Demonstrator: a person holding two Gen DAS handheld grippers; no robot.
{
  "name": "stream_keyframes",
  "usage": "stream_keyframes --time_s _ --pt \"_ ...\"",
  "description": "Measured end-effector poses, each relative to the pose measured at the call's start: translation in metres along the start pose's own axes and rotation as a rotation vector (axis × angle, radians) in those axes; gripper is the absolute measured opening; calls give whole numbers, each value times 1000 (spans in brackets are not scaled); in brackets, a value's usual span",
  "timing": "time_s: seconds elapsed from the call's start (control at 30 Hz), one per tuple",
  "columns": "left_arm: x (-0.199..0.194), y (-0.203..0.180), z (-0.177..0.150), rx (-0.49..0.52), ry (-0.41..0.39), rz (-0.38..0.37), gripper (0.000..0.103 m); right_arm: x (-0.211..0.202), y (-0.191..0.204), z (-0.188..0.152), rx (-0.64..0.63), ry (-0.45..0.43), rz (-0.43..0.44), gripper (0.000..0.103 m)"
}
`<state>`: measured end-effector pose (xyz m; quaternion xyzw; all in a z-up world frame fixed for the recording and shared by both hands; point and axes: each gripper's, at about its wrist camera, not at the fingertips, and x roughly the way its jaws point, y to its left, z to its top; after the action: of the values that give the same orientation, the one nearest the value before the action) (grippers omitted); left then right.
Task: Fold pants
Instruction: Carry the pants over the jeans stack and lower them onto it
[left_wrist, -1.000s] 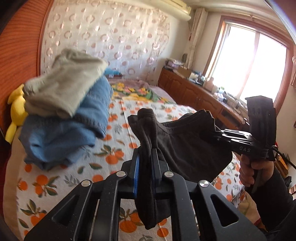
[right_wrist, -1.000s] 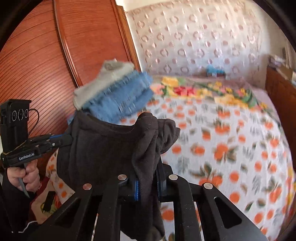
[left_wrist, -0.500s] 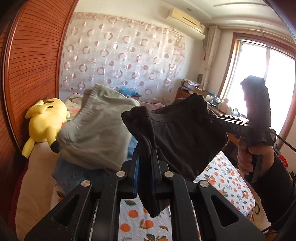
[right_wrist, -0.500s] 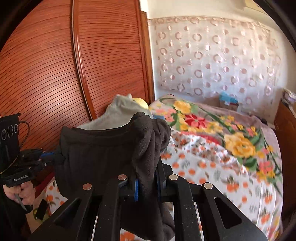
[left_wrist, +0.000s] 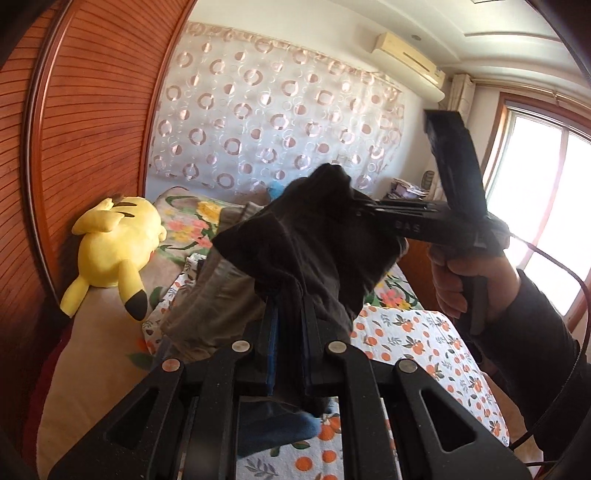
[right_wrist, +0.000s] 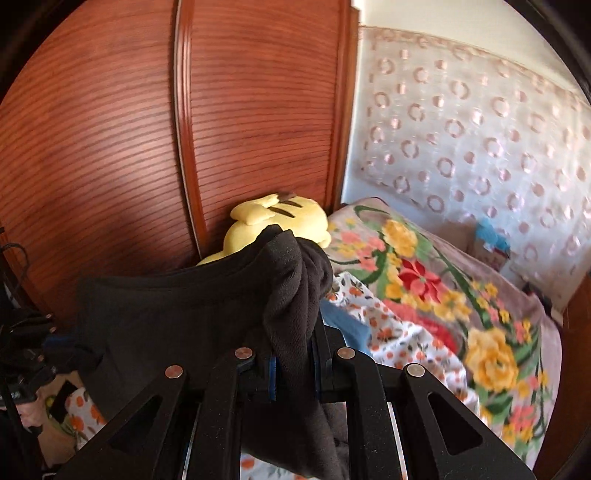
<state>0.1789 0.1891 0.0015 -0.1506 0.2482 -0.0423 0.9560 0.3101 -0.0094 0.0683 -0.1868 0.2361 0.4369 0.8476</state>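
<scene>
Gripping one end of the dark pants (left_wrist: 314, 251) apiece, both claws are holding the garment up in the air above the bed (left_wrist: 413, 332), apparently so that the cloth is hanging free between them and can be lined up for a fold. At the bottom centre of the left wrist view, the left claw (left_wrist: 290, 343) is sitting nearly closed, pinching a bunched edge, while the right claw (left_wrist: 360, 208) is reaching in from the right of that frame, clamped likewise on a corner. In the right wrist view the right claw's (right_wrist: 295, 354) narrow gap is gripping a thick gathered wad. The pants are looking charcoal-black, soft and knit-like, slack and rumpled, sagging in the span between the two grips.
</scene>
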Motion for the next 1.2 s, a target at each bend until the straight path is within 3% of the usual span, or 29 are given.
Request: stream_keyframes --time_s 0.27,0.33,0.4,0.43,0.73,0.87,0.93,1.2 --pt "6 25 -6 -46 21 60 11 57 -10 28 -58 13 86 14" --pt "10 31 -10 -53 41 77 11 67 -16 30 -49 12 121 20" --pt "16 36 -14 -63 66 91 13 75 -22 27 -31 12 106 33" --pt "18 38 -16 -69 81 100 14 77 -25 26 -16 10 98 34" --pt "0 32 -14 -41 65 129 21 35 -35 7 49 -96 6 43" --pt "-8 31 -3 -30 24 134 43 11 -30 -7 79 -128 -10 44" --pt "-8 29 2 -14 13 128 48 1 -20 -18 88 -136 1 44" --pt "23 18 7 68 61 161 49 -15 -8 -44 106 -102 35 44"
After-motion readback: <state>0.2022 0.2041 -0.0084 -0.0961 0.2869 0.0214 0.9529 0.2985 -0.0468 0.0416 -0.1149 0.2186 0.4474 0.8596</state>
